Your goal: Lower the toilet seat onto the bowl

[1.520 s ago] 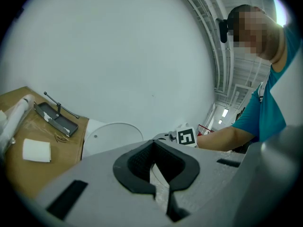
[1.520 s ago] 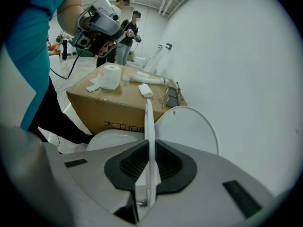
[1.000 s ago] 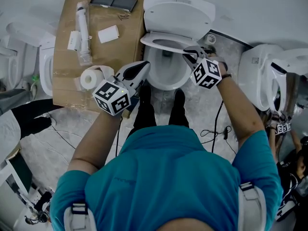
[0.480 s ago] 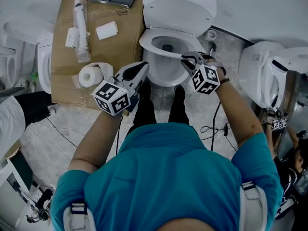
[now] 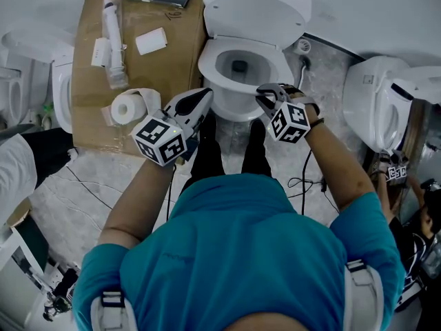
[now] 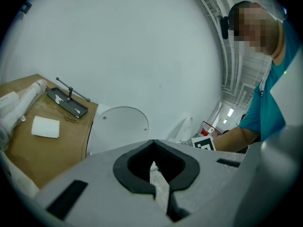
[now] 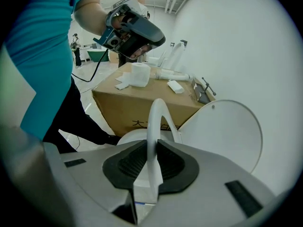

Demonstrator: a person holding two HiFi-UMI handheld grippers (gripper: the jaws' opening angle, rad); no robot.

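Right gripper (image 5: 267, 96): jaws opening, with the front-right edge of the toilet seat (image 5: 208, 66) between the pads. The seat lies down on the bowl (image 5: 238, 109). Left gripper (image 5: 203, 96): closed, empty, clear of the bowl's left edge, beside the cardboard box (image 5: 148, 74).

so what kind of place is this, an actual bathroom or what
Probably a test hall or workshop, not a real bathroom: the middle toilet and the right toilet stand close together, a cardboard box serves as a table, and a cable trails over the floor.
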